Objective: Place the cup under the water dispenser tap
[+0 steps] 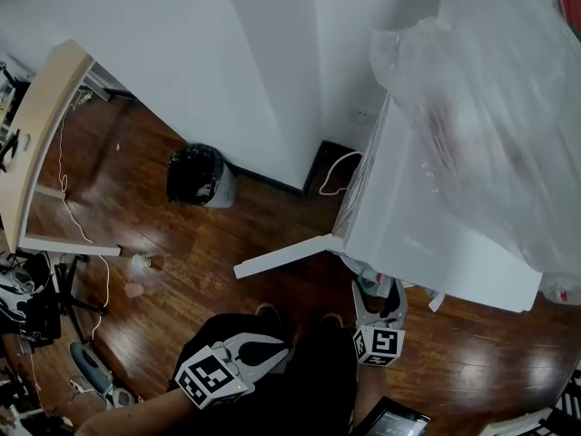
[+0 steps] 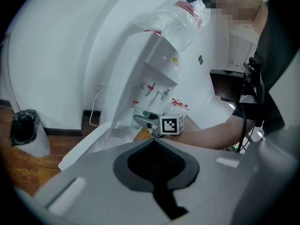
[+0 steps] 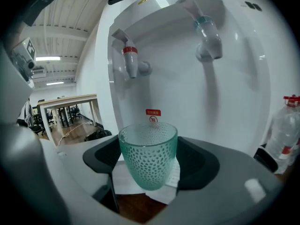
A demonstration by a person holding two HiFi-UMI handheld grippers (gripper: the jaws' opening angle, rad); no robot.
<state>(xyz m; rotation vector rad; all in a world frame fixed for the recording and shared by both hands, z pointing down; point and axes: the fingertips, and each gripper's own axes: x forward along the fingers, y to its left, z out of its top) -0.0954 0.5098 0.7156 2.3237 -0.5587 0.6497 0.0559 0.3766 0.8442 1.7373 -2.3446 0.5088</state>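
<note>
My right gripper (image 3: 150,159) is shut on a green dimpled glass cup (image 3: 148,153), held upright by its sides. The cup hangs in front of the white water dispenser (image 3: 234,102), lower than the red tap (image 3: 131,60) and the blue tap (image 3: 206,33), between them and nearer the red one. A white drip tray (image 3: 174,179) shows behind the cup's base. In the head view the right gripper (image 1: 377,289) reaches under the dispenser (image 1: 427,234) with the cup (image 1: 371,286). My left gripper (image 1: 275,345) hangs back near the person's body, its jaws (image 2: 157,172) shut and empty; its view shows the cup (image 2: 139,116).
A clear plastic bag (image 1: 490,89) covers the dispenser's top. Its lower door (image 1: 286,254) swings out over the wooden floor. A bin with a black liner (image 1: 195,175) stands by the wall, a cable (image 1: 340,166) beside the dispenser. Water bottles (image 3: 286,130) stand at the right.
</note>
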